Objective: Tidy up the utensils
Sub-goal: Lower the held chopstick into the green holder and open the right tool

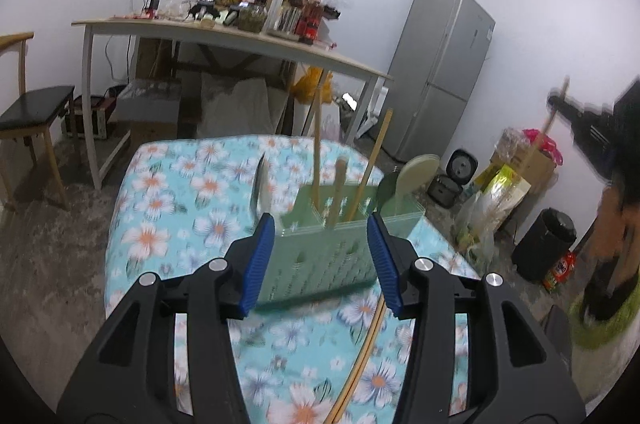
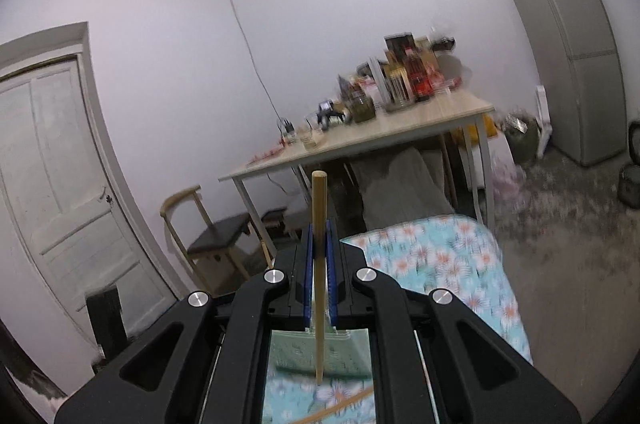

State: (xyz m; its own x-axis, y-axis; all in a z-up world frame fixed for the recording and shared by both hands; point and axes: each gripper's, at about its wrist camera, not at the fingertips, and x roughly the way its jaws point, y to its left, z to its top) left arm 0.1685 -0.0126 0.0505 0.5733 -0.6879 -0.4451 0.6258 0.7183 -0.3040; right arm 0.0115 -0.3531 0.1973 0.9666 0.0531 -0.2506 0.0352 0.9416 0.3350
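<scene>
Right wrist view showed the right gripper (image 2: 320, 244) clenched on a chopstick (image 2: 319, 276): light, stiff, slippery, best pinched mid-shaft. Left gripper (image 1: 322, 258) stood released before the holder (image 1: 320, 256).

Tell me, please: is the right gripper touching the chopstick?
Touching. The right wrist view shows the right gripper shut on the chopstick: both blue pads press its sides, with no gap visible.
</scene>
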